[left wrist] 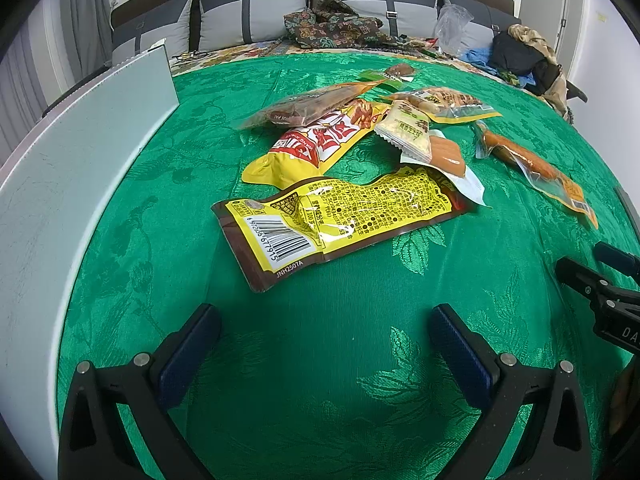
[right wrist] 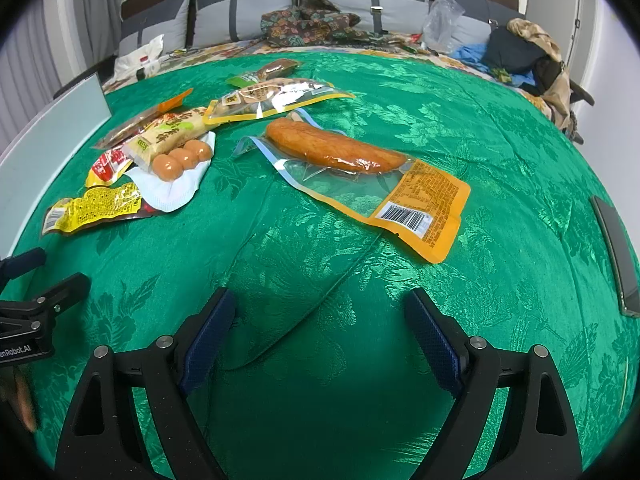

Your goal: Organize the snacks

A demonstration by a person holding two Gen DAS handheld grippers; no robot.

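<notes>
1. The snack packets [left wrist: 360, 148] lie in a loose, overlapping heap at the centre of the left wrist view; none looks sorted yet.
2. One sausage pouch [right wrist: 360, 176] lies apart, mid-frame in the right wrist view.
3. The white tray [left wrist: 72, 168], at left, shows no snacks.
4. The left gripper [left wrist: 324, 344] and right gripper [right wrist: 320, 328] both gape empty over the green cloth [right wrist: 480, 120], so I judge everything remains to do.

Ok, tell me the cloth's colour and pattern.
Green cloth with a woven leaf-and-flower pattern; clearest in the right wrist view.
</notes>
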